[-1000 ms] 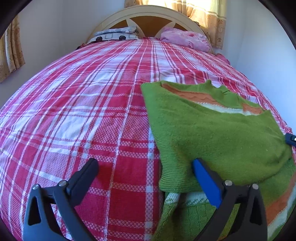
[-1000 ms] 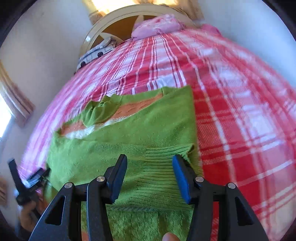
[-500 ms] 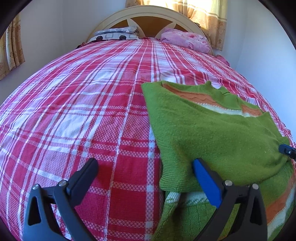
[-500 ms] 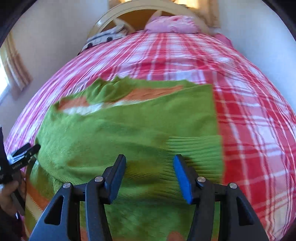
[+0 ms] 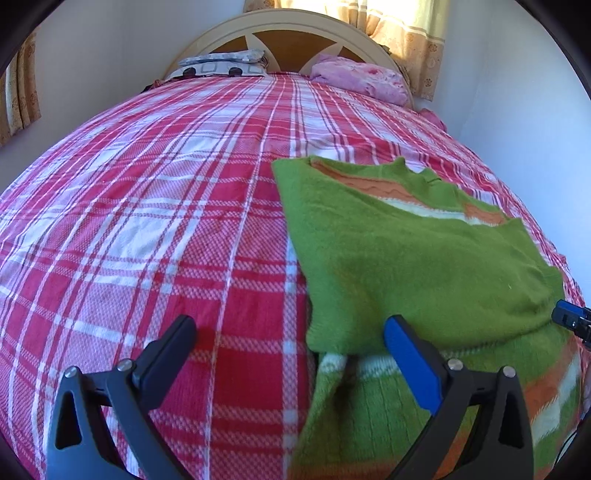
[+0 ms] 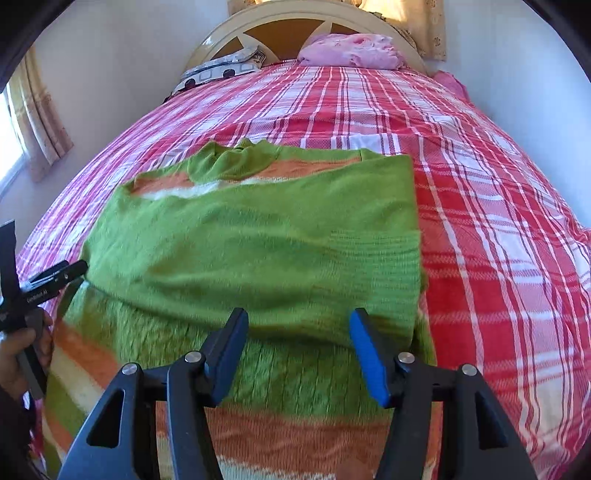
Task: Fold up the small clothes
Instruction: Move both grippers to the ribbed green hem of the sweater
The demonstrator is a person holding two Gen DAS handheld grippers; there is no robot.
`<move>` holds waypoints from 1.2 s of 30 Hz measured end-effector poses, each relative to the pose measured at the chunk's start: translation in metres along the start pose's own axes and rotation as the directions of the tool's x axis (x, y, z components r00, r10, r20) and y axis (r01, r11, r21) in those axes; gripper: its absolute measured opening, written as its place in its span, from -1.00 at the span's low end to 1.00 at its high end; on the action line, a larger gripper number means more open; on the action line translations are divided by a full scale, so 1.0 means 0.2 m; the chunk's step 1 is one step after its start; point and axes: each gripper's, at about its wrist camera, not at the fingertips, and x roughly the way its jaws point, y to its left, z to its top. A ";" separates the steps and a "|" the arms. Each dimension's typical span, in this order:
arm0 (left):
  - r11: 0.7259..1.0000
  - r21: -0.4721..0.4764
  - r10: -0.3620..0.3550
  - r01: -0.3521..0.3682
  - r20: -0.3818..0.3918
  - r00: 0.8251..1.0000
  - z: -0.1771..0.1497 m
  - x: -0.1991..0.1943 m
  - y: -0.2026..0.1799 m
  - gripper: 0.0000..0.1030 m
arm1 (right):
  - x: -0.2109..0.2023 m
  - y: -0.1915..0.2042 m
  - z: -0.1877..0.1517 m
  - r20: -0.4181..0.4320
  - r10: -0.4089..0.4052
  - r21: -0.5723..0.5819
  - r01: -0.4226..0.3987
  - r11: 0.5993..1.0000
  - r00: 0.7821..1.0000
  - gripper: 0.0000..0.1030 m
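While our right gripper was opening, nothing sat between its jaws.
Our left gripper gaped empty over the green sweater's 9 o'clock edge.

Bright daylight through curtain far ahead of grippers, glare there; left view sharp; right view motion-blurred on sweater just ahead; fisheye bulge, dark vignetted corners

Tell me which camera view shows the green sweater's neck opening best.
The right wrist view: the green sweater lies centred there, and its neck opening faces the camera above the orange stripe. In the left wrist view the sweater sits off to the right and the neck opening shows only as a shallow notch.
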 end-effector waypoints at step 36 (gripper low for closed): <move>0.991 0.026 -0.131 0.130 0.023 0.991 -0.64 -0.66 -0.07 1.00 | -0.56 0.13 -0.63 0.064 0.048 -0.060 -0.044 0.997 0.997 0.26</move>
